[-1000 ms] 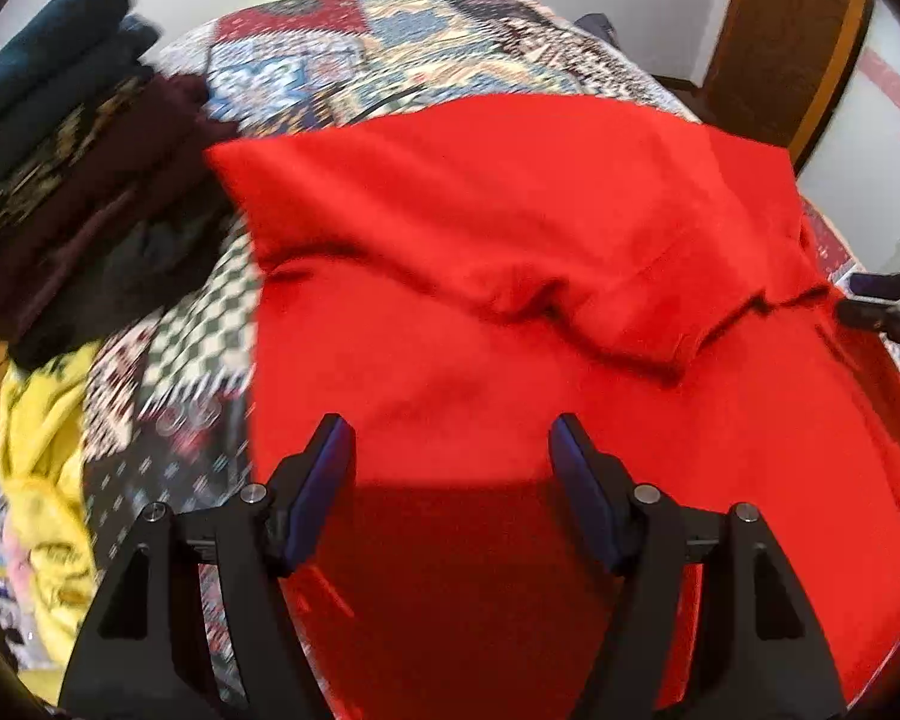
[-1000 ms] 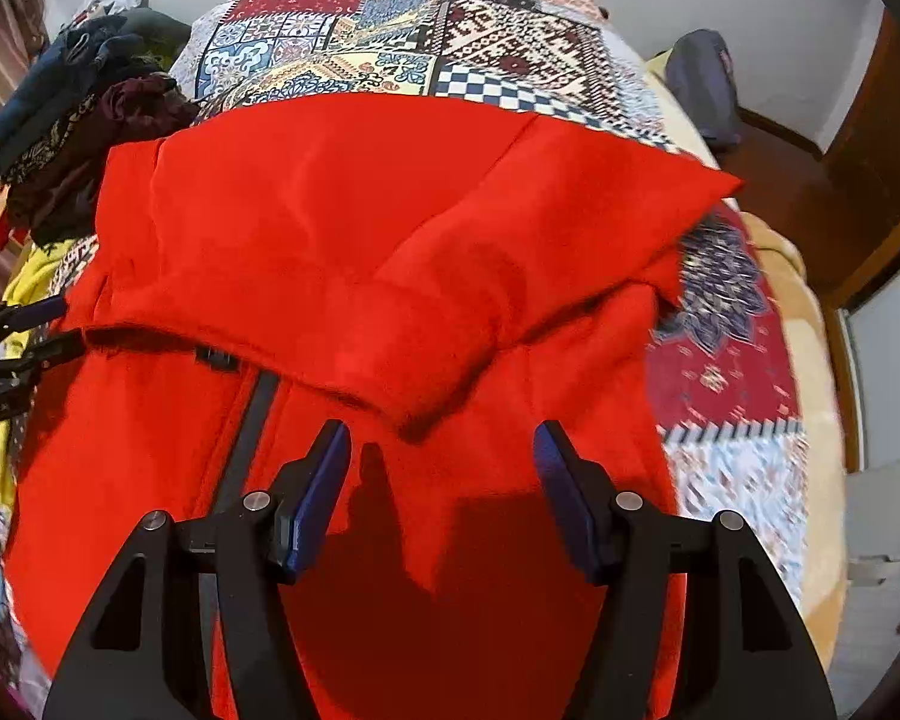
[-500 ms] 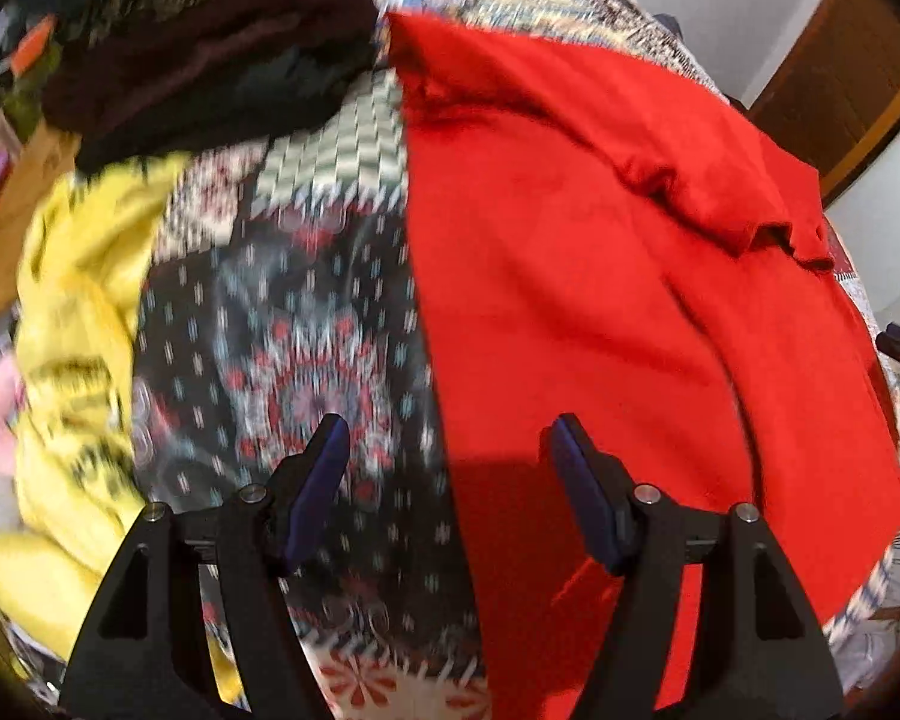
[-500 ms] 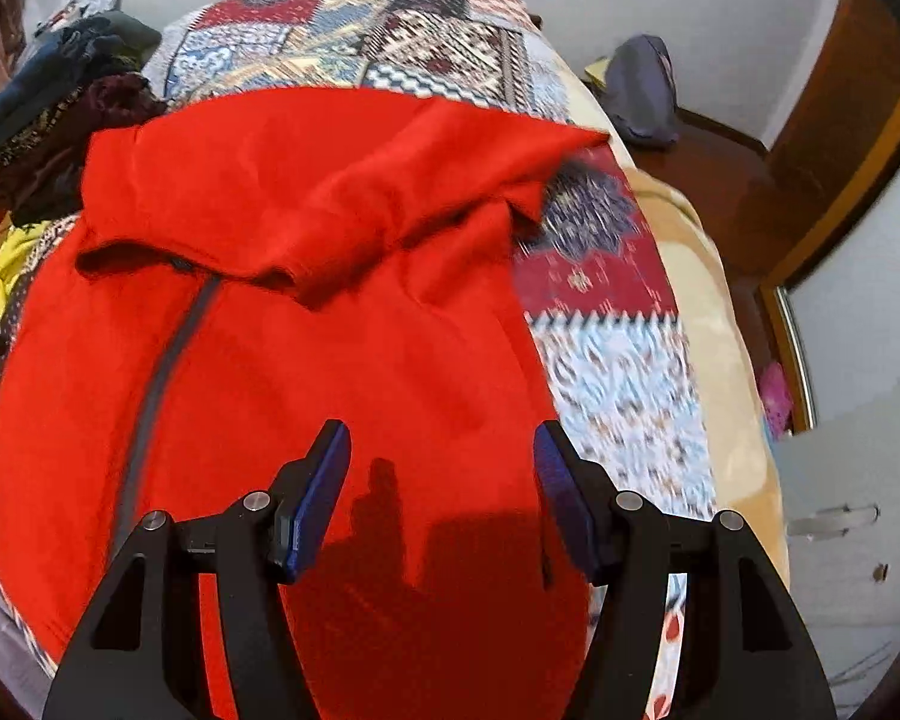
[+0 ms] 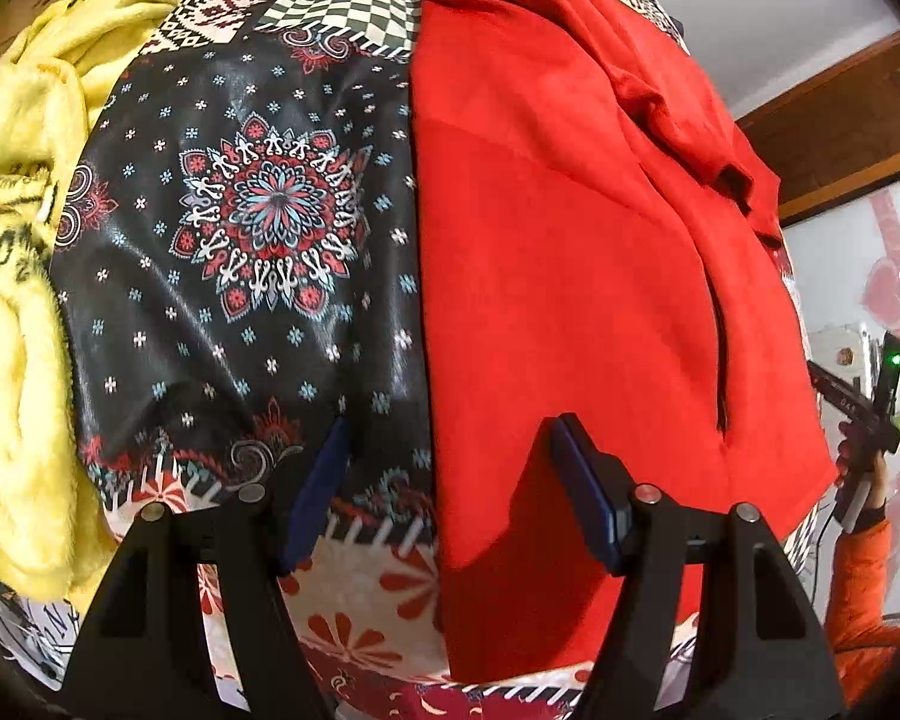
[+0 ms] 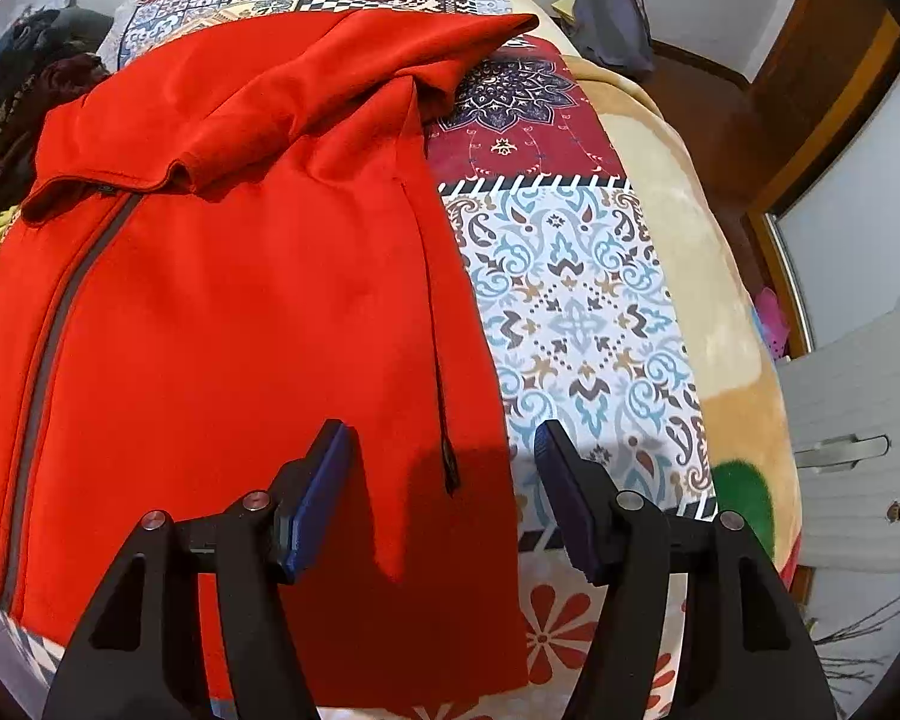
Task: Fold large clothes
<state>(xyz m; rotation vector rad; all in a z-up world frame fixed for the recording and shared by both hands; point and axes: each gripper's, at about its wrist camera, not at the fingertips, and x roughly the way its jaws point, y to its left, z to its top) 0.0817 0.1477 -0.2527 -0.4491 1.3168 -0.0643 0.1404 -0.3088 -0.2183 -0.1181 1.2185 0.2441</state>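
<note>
Patchwork-printed bedspread (image 6: 576,300) covers the bed, and on it lies the red zip-front fleece jacket (image 6: 240,324), spread flat with its upper part folded down over the chest. A yellow fuzzy blanket (image 5: 24,300) lies bunched beside it. The left claw (image 5: 450,486) hovers wide open and empty over the jacket's side edge; the right claw (image 6: 444,492) gapes empty above the opposite edge.

My left gripper (image 5: 444,480) straddles the jacket's (image 5: 570,252) left edge, my right gripper (image 6: 444,489) its right edge; the blanket (image 5: 12,312) lies along the bedspread's (image 5: 240,240) left edge.
</note>
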